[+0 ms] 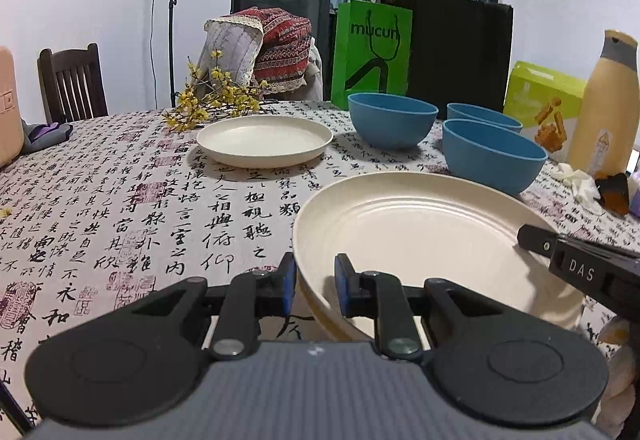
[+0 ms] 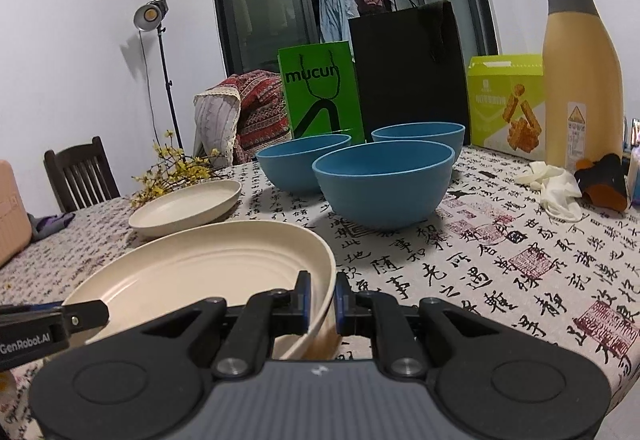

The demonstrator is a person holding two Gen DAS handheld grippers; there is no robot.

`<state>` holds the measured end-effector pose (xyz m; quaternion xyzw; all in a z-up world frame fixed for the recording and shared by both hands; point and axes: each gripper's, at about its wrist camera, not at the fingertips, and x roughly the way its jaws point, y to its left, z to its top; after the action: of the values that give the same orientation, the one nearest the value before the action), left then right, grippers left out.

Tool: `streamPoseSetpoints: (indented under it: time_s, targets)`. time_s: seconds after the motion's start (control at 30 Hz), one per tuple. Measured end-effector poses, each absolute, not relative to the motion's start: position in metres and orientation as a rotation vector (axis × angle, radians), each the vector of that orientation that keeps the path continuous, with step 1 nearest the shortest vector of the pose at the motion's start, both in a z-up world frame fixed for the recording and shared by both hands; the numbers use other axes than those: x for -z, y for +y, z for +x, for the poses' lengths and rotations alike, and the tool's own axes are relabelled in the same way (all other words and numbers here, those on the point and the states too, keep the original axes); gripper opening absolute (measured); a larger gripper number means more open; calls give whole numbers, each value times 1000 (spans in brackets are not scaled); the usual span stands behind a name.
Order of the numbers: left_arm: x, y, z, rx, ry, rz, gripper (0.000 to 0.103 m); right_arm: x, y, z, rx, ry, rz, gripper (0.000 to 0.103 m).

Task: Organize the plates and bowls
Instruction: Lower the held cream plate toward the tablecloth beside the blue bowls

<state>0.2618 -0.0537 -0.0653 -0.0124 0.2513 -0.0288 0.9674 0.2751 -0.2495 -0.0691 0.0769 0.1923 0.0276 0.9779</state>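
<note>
Both tools grip the same cream plate. The left tool [image 1: 315, 280] is nearly closed, its blue pads set either side of the near plate [image 1: 420, 240] rim, one pad outside and one inside. The right tool [image 2: 322, 300] is closed tight on the opposite rim of that plate [image 2: 200, 272], again one pad on each face of the rim. In each wrist view the other tool's black finger shows resting over the plate's edge.

The near plate sits tilted, at the front of the surface [image 2: 480, 260], which is covered by a cloth printed with calligraphy. Whether its underside touches the cloth cannot be told.

A second cream plate [image 1: 264, 139] lies flat farther back, to the left, apart from the first and just beside a sprig of yellow flowers [image 1: 212, 103]. Three blue bowls [image 2: 384, 179] stand upright in a close cluster behind the near plate, none stacked.
</note>
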Motion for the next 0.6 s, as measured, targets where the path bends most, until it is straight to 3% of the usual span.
streamPoseSetpoints:
  time_s: [0.6]
  targets:
    - [73, -55, 267, 49, 528, -19, 20, 76, -234, 272, -30, 333, -2, 14]
